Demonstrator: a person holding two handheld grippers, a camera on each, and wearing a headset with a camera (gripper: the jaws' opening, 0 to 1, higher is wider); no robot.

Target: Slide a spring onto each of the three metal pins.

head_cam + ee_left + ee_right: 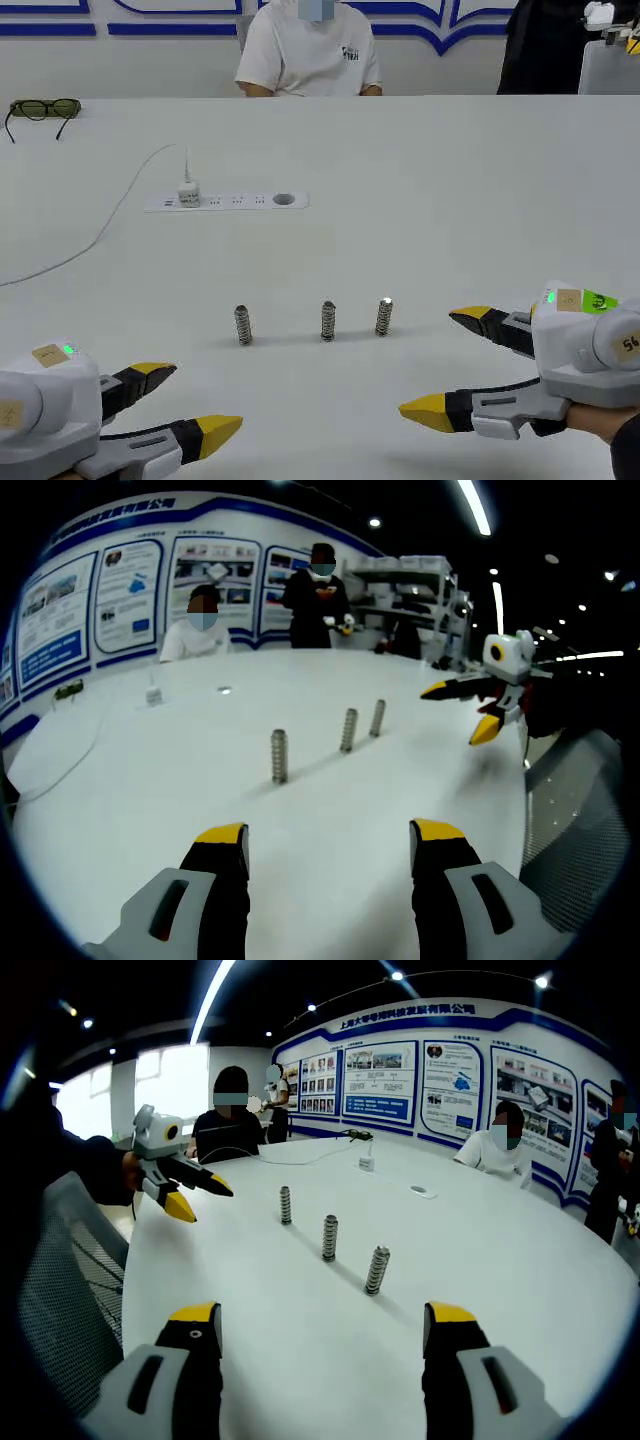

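I see the worktop (430, 170) as smooth, matt white with a faint sheen. The three springs (328, 321) look like coiled bare metal, dull grey, one with a bright glint on top. My left tool (197, 398) and right tool (438, 362) have matt pale-grey plastic shells, with black jaws ending in yellow. The power strip (226, 202) looks like white plastic.

Three springs (243, 325) (328, 320) (384, 318) are counted, one on each of three pins (386, 301). Two grippers (198, 398) (435, 362), one power strip (226, 202), one pair of glasses (42, 108) and two people (308, 55) (540, 45) are also counted.

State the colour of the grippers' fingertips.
Yellow fingertips, clearest in the right gripper view.
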